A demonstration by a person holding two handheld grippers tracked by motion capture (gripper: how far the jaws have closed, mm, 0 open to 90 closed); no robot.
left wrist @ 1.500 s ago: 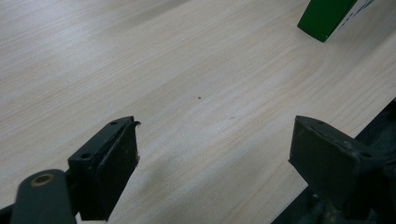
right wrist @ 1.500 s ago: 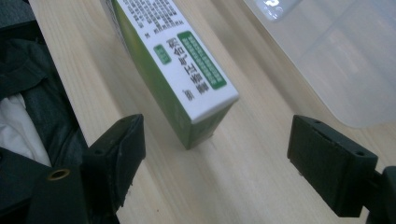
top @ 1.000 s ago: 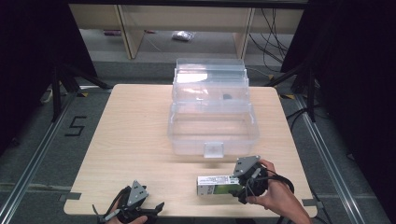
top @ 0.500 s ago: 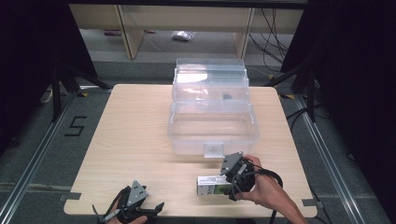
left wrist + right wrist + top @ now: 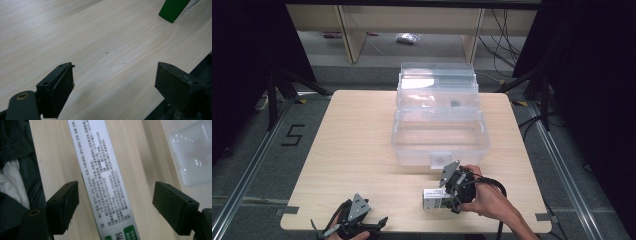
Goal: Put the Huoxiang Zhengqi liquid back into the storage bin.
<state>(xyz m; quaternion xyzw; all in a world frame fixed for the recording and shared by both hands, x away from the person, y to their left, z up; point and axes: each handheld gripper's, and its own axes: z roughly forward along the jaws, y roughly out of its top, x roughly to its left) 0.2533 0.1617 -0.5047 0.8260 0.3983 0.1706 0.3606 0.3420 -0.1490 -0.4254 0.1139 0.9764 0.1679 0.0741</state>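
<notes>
White-and-green printed cardboard box [image 5: 105,185] lay flat on pale wooden table [image 5: 357,145], just in front of clear plastic lidded bin [image 5: 439,125]. Right gripper [image 5: 115,206] hovered directly above box, jaws wide apart, straddling it, gripping nothing. Left gripper [image 5: 115,82] sat well left of box, near table's front edge, jaws wide, empty.
</notes>
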